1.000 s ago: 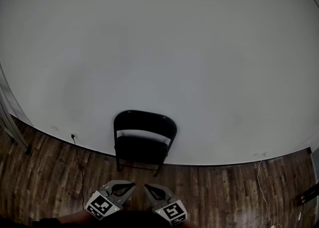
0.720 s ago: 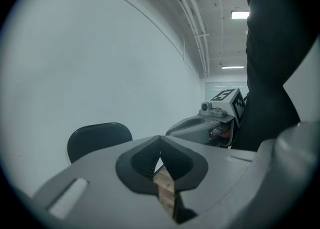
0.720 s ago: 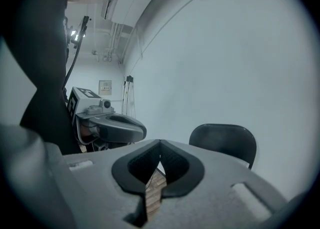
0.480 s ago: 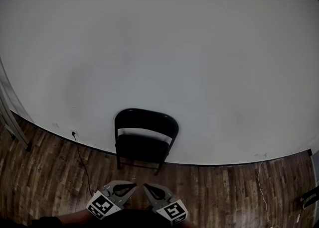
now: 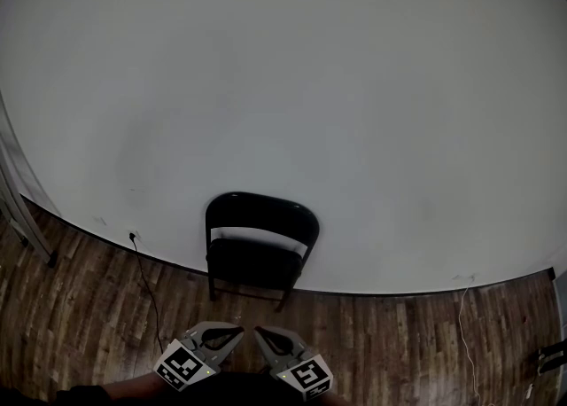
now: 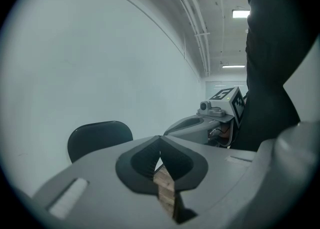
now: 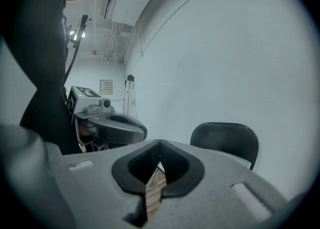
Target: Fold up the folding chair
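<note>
Head view: folding chair [image 5: 259, 249] stands unfolded, back to the wall [image 5: 354, 85], while left tongs [image 5: 237, 331] & right tongs [image 5: 260, 332], both pinched shut & empty, hover side by side short of the chair, prob. poised pre-approach.

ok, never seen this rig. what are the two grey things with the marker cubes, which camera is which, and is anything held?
There is no robot here: a person holds a two-jaw gripper in each hand. The head view comes from a camera on the person's head looking down. The left gripper and right gripper sit side by side at its bottom edge. The other two views come from cameras riding on each gripper, looking along its jaws. Both pairs of jaws are shut and hold nothing. Ahead, a black folding chair stands unfolded on the wooden floor against a white wall. Neither gripper touches it.
</note>
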`<state>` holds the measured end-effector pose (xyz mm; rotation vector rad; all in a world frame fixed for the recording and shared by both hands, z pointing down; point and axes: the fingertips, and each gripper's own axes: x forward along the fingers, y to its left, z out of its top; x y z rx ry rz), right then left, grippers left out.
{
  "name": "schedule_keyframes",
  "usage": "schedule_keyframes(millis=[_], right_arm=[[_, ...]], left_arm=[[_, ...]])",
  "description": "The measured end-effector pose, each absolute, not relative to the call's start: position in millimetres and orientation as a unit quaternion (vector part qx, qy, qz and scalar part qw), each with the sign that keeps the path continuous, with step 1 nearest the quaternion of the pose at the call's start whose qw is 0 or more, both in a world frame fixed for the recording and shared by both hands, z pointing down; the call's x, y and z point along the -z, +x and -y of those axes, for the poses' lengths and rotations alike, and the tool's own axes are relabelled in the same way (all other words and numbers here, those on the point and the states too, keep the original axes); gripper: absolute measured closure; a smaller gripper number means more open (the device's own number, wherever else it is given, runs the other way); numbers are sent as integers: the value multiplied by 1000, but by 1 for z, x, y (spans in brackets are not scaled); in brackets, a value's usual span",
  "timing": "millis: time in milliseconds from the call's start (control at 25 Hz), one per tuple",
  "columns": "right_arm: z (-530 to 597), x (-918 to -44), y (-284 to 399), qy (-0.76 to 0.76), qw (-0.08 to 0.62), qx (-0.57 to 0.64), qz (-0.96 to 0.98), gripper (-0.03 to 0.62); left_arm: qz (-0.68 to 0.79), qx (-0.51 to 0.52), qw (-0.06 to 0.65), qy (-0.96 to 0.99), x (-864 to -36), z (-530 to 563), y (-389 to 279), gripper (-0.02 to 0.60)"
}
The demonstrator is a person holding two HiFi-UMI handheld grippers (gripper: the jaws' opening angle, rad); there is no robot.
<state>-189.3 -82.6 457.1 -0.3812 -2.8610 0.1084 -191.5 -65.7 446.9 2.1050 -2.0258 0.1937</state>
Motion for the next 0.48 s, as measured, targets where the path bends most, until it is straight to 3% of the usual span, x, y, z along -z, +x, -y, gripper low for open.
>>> schedule_keyframes(millis=[480], right_arm=[[85, -464, -185, -128, 115, -18, 985, 592]], left_arm=[[690, -69, 103, 713, -445, 62, -190, 581]])
